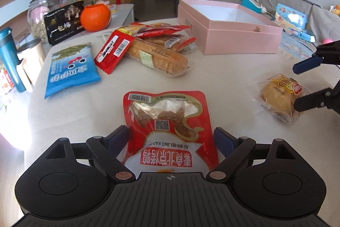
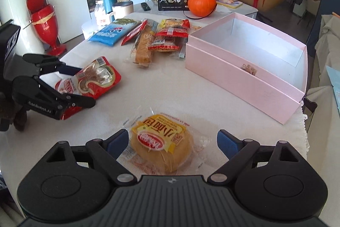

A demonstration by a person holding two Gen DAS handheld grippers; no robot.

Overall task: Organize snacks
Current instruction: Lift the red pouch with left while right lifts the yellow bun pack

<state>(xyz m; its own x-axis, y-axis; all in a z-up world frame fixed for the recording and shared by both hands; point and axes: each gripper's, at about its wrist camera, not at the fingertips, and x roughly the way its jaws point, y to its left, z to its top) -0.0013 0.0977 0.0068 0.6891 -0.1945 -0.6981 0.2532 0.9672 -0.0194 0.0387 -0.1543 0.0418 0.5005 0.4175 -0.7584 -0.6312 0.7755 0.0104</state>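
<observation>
1. Snacks lie scattered across the cloth-covered counter (image 2: 212,99): a red pouch (image 1: 167,124) at lower centre of the left wrist view, a wrapped bun (image 2: 161,148) at lower centre of the right wrist view, and a pile of bread sticks and red packets (image 1: 153,46) in the upper middle.
2. Both nearer items look light. The red pouch is a flat, slick film bag that would likely crumple and slide; a pinch across its near end seems safest. The bun is soft and squashable inside loose crinkly wrap (a gentle squeeze, by the look of it), best taken across its sides.
3. Left claw (image 1: 171,138) stands spread wide, its blue pads flanking the pouch's near end without pinching it.
4. Right claw (image 2: 173,142) is likewise spread, the bun between its pads, nothing gripped.
5. Pink box (image 2: 246,61), open and nearly bare inside, sits at the upper right of the right wrist view, presumably the destination.
</observation>
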